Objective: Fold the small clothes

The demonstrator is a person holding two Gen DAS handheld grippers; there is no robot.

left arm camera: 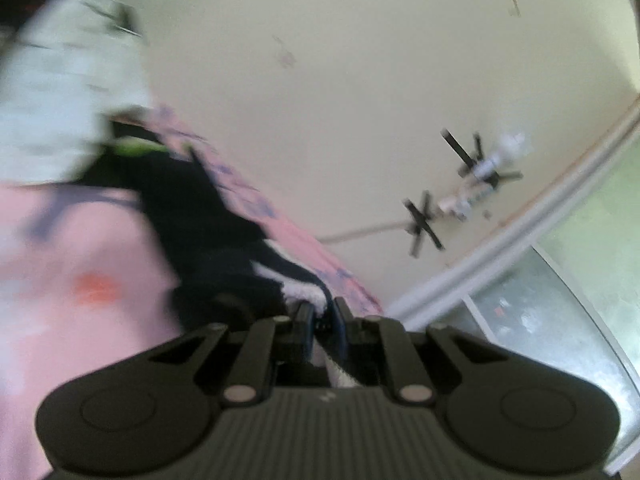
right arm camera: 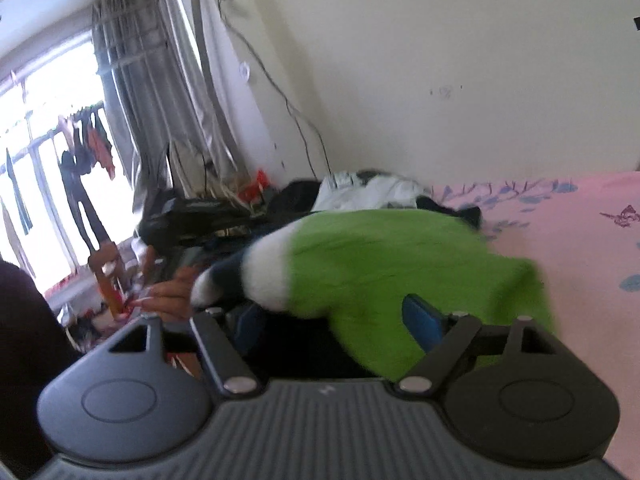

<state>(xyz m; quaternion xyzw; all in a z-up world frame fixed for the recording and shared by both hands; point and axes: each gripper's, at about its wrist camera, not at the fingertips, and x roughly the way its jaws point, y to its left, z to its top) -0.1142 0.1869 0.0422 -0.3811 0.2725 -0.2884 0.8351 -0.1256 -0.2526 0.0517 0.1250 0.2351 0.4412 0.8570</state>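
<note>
Clearly, our left gripper (left arm camera: 322, 314) is pinched tight on a fuzzy white-and-dark edge of the fleecy garment (left arm camera: 208, 216), whose dark folds trail in a blurred band over the smooth pink printed bedsheet (left arm camera: 80, 248). Our right gripper (right arm camera: 332, 320) stands spread wide, its blue-padded finger (right arm camera: 422, 322) lying against the soft green panel of the same garment (right arm camera: 392, 256), which we see bunched in a rounded heap with a plush white band, resting on the pink sheet (right arm camera: 580, 248) beside a pile of other clothes (right arm camera: 372, 190).
</note>
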